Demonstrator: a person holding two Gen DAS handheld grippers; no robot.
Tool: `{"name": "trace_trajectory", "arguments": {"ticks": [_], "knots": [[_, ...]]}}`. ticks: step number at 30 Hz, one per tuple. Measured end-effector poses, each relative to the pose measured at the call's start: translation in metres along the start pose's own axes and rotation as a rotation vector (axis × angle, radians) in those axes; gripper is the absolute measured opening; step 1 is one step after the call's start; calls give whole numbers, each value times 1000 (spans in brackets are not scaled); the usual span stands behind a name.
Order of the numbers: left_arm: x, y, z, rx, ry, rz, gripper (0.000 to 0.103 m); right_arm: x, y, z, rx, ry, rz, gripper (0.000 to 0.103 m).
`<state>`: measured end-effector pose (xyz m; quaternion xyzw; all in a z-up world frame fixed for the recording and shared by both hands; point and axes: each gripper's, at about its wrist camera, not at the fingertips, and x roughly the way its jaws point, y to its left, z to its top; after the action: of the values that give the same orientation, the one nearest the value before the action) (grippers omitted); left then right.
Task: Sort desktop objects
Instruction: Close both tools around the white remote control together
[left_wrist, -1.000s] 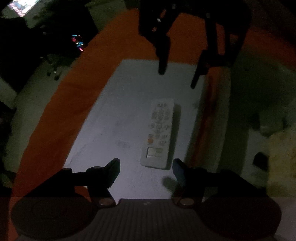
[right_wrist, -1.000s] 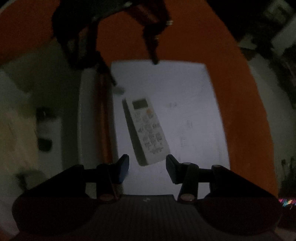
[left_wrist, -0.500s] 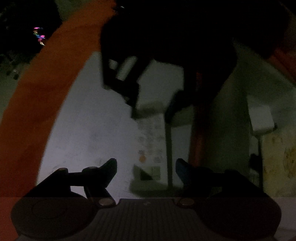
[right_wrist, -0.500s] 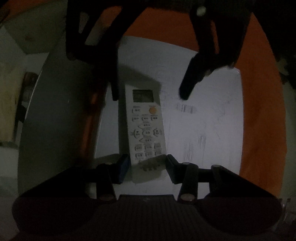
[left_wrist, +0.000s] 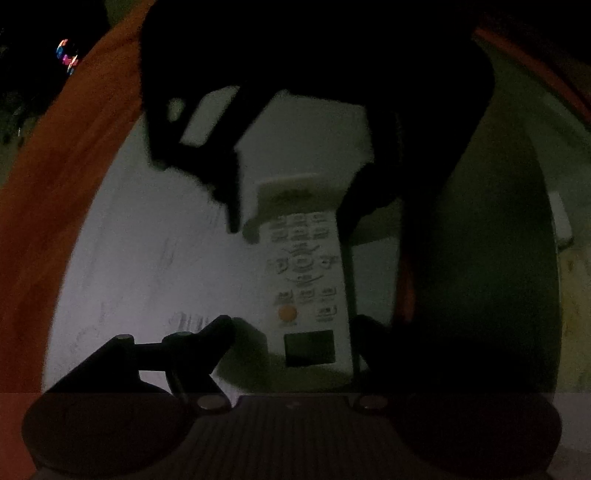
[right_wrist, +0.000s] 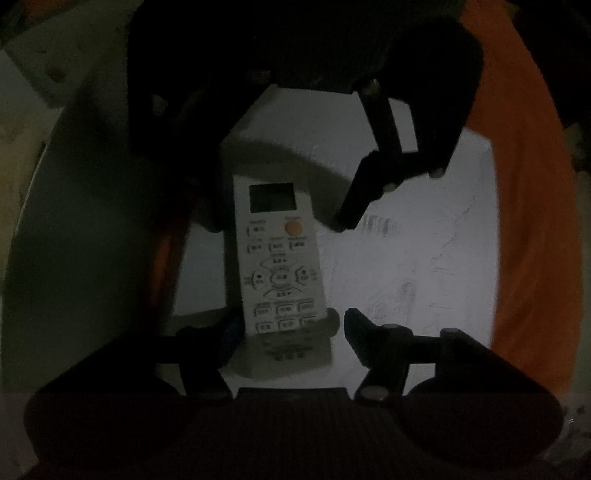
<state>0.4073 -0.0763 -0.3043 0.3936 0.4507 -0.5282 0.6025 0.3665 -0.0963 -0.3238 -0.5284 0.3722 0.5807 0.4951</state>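
A white remote control (left_wrist: 306, 273) (right_wrist: 280, 258) with an orange button lies on a white sheet (left_wrist: 147, 258) (right_wrist: 424, 258). My left gripper (left_wrist: 295, 332) is open and straddles the remote's display end, a finger on either side. The right gripper (right_wrist: 291, 325) is open around the opposite, button end, with its left finger close to the remote's edge. Each gripper shows as a dark shape at the top of the other's view: the right gripper (left_wrist: 291, 210) and the left gripper (right_wrist: 280, 214). The scene is very dim.
The sheet rests on an orange surface (left_wrist: 55, 184) (right_wrist: 524, 221). A grey, curved-looking surface (left_wrist: 480, 258) (right_wrist: 74, 258) borders the sheet on the remote's side. Faint pencil marks cover the sheet (right_wrist: 391, 299).
Both grippers have closed in on the remote from opposite ends and now straddle it. The remote has stayed on the sheet.
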Motion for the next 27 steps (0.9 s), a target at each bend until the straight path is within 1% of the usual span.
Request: {"name": "trace_trajectory", "arguments": {"ticks": [1, 2, 3, 9, 15, 21, 25, 26, 27], "knots": [[0, -1, -2, -2, -4, 0, 65, 1, 1, -2, -1, -1, 14, 57], [0, -2, -4, -5, -7, 1, 56, 0, 3, -3, -4, 0, 20, 55], [0, -3, -6, -7, -11, 1, 41, 0, 5, -4, -8, 1, 24, 49], [0, -9, -17, -22, -33, 4, 41, -4, 15, -10, -11, 15, 6, 49], [-3, -25, -20, -15, -29, 26, 41, -11, 24, -18, -4, 15, -11, 49], [-23, -28, -24, -5, -20, 54, 41, -28, 32, -22, -14, 19, -41, 49], [-37, -39, -16, -9, -32, 77, 41, -45, 39, -25, -20, 22, -62, 49], [-41, -42, -17, -9, -33, 85, 41, -51, 42, -24, -21, 18, -71, 49], [-45, -44, -18, -9, -34, 91, 41, -50, 43, -17, -25, 17, -79, 49]]}}
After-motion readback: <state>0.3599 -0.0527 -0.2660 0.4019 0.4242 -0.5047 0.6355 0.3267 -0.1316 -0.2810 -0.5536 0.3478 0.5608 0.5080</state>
